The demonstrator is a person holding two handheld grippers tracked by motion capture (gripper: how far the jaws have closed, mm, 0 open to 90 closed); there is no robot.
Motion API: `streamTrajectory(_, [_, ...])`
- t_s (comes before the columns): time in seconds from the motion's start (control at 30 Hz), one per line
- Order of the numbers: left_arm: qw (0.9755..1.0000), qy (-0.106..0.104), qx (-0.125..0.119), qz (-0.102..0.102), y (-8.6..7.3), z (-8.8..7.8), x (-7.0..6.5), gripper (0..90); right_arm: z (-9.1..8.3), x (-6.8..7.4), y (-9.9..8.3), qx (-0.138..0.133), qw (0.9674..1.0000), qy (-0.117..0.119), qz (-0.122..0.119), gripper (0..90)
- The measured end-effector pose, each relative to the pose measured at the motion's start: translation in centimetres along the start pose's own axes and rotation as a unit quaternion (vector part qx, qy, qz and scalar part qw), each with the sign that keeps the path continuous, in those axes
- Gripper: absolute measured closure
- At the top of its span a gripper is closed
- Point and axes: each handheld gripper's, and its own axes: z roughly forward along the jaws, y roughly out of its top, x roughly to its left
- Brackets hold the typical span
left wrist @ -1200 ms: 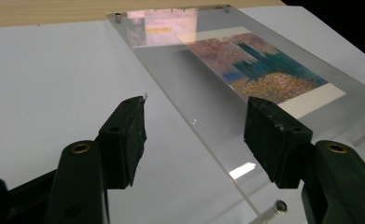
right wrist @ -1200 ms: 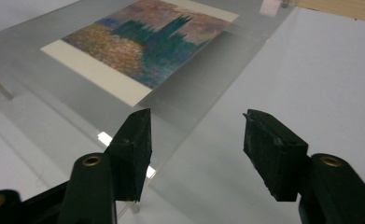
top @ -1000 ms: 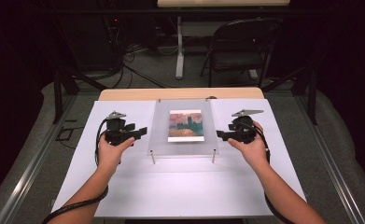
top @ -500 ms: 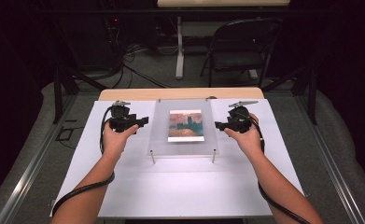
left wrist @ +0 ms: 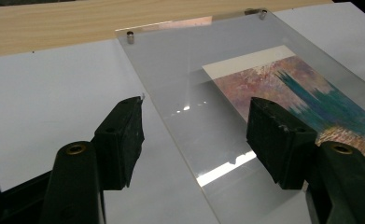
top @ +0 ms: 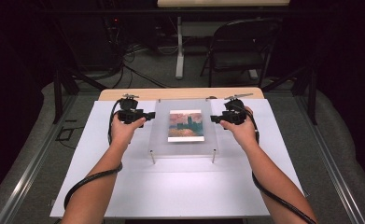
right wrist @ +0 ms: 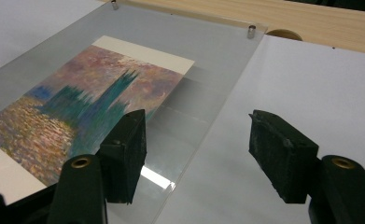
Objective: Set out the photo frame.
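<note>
While the clear panel is lying over a print, the left gripper at 9 o'clock and the right gripper at 3 o'clock are both standing spread wide.

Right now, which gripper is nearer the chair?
Right. The chair stands beyond the table, rightward; the right gripper is at the right edge of the panel, the left gripper at its left edge.

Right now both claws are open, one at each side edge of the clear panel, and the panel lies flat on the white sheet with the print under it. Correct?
Not quite: the clear panel does not lie flat; the high view shows it raised on small metal standoffs above the white sheet. The rest holds: left claw and right claw are open at its side edges, with the print under it.
</note>
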Motion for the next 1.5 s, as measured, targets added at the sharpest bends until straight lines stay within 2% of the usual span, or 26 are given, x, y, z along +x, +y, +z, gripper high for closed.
streamTrajectory(0.1, [1.0, 0.0, 0.003, -0.003, 0.1, 0.5, 0.1, 36.6, 0.5, -0.2, 0.2, 0.006, 1.0, 0.004, 0.004, 37.0])
streamTrajectory(0.23, [0.9997, -0.008, 0.008, -0.024, 0.2, 1.6, 0.6, 36.8, 1.1, -0.4, 0.4, 0.009, 0.9999, 0.003, 0.006, 37.3])
streamTrajectory(0.47, [0.9992, -0.015, 0.021, -0.03, 0.1, 3.0, 1.0, 36.8, 2.0, -0.5, 0.5, 0.019, 0.9996, 0.009, 0.02, 37.7])
streamTrajectory(0.73, [0.9985, -0.011, 0.03, -0.044, -0.3, 3.7, 1.4, 36.4, 2.7, -0.5, 0.2, 0.027, 0.999, 0.015, 0.032, 37.6])
streamTrajectory(1.1, [0.9973, -0.028, 0.043, -0.052, -1.0, 4.9, 0.8, 36.4, 3.3, -0.6, -0.3, 0.041, 0.997, 0.031, 0.058, 37.3])
streamTrajectory(1.27, [0.9963, -0.041, 0.05, -0.057, -1.1, 5.4, 0.6, 36.5, 3.8, -0.6, -0.5, 0.051, 0.9951, 0.048, 0.07, 37.1])
streamTrajectory(1.5, [0.9959, -0.04, 0.056, -0.058, -1.2, 5.5, 0.5, 36.3, 4.2, -0.4, -0.8, 0.062, 0.9933, 0.061, 0.077, 36.5])
